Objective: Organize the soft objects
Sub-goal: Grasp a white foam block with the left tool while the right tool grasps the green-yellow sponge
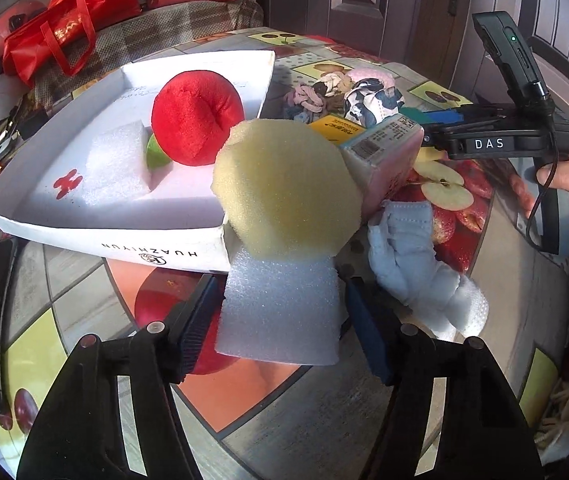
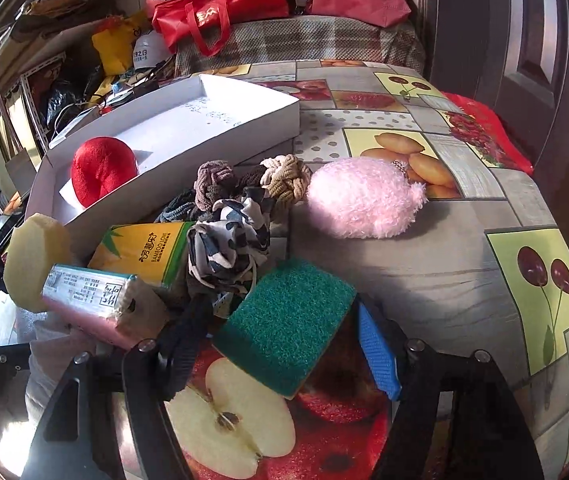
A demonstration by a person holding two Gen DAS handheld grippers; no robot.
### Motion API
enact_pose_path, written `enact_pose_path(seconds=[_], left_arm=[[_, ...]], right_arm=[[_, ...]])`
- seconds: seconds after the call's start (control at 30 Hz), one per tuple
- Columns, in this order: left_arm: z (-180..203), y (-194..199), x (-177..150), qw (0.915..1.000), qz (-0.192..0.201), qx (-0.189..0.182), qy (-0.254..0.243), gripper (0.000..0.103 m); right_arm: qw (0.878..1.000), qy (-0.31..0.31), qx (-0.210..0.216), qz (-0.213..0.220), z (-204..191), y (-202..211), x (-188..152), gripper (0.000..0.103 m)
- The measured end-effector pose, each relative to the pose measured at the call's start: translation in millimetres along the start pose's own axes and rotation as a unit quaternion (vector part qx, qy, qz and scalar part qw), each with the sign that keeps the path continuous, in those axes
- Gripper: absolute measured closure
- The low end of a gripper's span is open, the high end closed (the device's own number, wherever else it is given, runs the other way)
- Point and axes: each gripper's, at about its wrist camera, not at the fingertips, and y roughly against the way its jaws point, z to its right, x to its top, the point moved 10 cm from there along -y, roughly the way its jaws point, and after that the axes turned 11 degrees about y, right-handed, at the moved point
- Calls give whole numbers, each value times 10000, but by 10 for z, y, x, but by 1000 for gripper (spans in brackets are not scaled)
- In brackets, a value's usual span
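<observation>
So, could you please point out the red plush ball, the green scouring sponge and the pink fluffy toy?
red plush ball point(image 1: 196, 118): left wrist view, its front face.
green scouring sponge point(image 2: 288, 320): right wrist view, its green top.
pink fluffy toy point(image 2: 358, 196): right wrist view, mid-body.

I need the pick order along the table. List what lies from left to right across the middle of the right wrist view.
yellow sponge → pink tissue pack → yellow bamboo tissue pack → black-and-white cloth → green scouring sponge → fluffy pink plush
</observation>
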Motion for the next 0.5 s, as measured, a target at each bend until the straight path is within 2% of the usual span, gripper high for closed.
enact_pose_path(seconds=[0.13,0.2,0.27,0.43,0.5], left_arm=[[54,73,-15,9998,103,-175,-58,53],[116,174,-9,9991,310,-231,-161,53],[219,272,16,9976,477,-457,-213,53],[517,132,58,9964,303,-648,-456,53],[718,107,104,9939,317,-880,-578,53]], right_arm=[[9999,-116,88,70,26,44,-21,56],[9995,-243,47,197,68,103,-5,57],[9983,-473,-18,347,165,169,-4,57],[9926,-1079,-43,554,408,253,-45,57],[9911,-1197,-14,581,440,264,-63,57]])
